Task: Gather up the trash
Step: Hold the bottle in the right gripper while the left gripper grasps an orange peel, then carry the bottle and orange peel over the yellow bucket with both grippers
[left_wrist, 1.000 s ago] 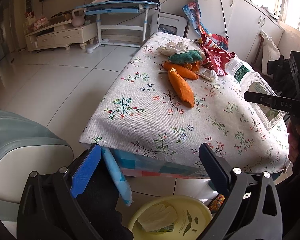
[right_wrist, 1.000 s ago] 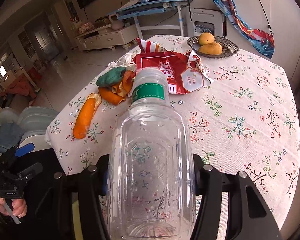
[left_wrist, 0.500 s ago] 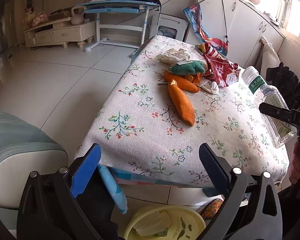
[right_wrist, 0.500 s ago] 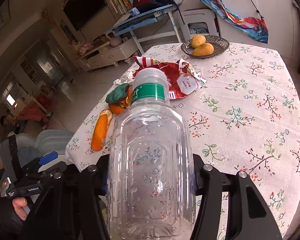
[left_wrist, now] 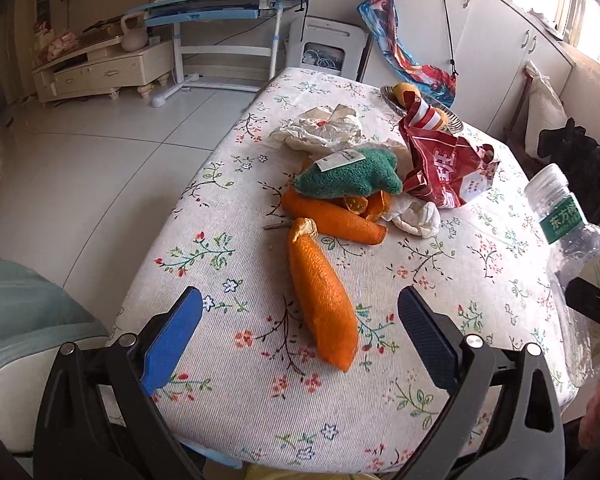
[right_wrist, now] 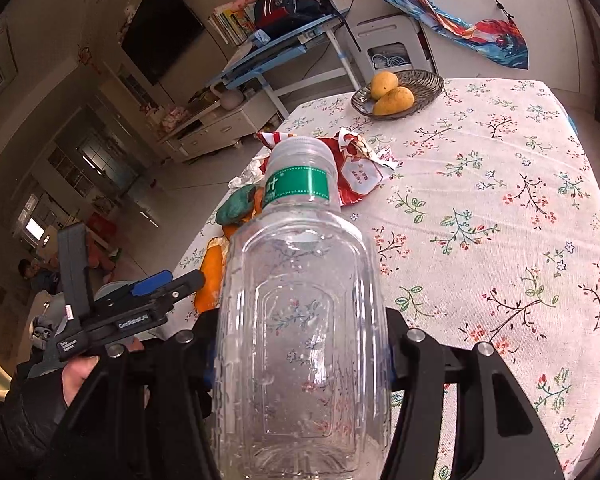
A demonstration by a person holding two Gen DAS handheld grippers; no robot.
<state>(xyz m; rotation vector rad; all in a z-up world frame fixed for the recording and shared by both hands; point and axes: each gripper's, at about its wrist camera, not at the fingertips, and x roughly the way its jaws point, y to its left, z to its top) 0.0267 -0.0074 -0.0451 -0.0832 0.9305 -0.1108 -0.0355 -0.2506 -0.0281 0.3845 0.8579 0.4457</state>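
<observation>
**Bottle in hand, left side lining up on the peel**

Clear plastic bottle (right_wrist: 300, 332) is off the surface, clamped across its body by the right gripper (right_wrist: 300, 364), jaws pressed on both sides. Cap and green neck label point away toward the far end of the table. It looks empty. It also shows at the right edge of the left wrist view, held up over the near right corner of the floral cloth.

Left gripper (left_wrist: 300, 320) has its jaws wide apart with nothing between the pads. The near orange peel (left_wrist: 322, 300) lies on the surface straight ahead, framed between the 2 blue pads but lower and not touched.

Rest of the trash sits further out in 1 cluster: a second orange peel (left_wrist: 332, 218), a green fuzzy scrap (left_wrist: 350, 176) resting on it, a crumpled white tissue (left_wrist: 416, 218) just beside, a red snack wrapper (left_wrist: 444, 172) and a white plastic bag (left_wrist: 324, 128) behind. The dish with 2 mangoes (right_wrist: 398, 94) at the far end is likely not trash.

Step, as I read it: bottle pickup done, 2nd pickup starting.

Next move needs:
- left jaws down around the near peel, then closed; it's soft and flat, so grip low, across the narrow width
- keep the bottle grip steady; thin wall may flex or slip
- no bin visible in either view, so the drop point can't be confirmed
</observation>
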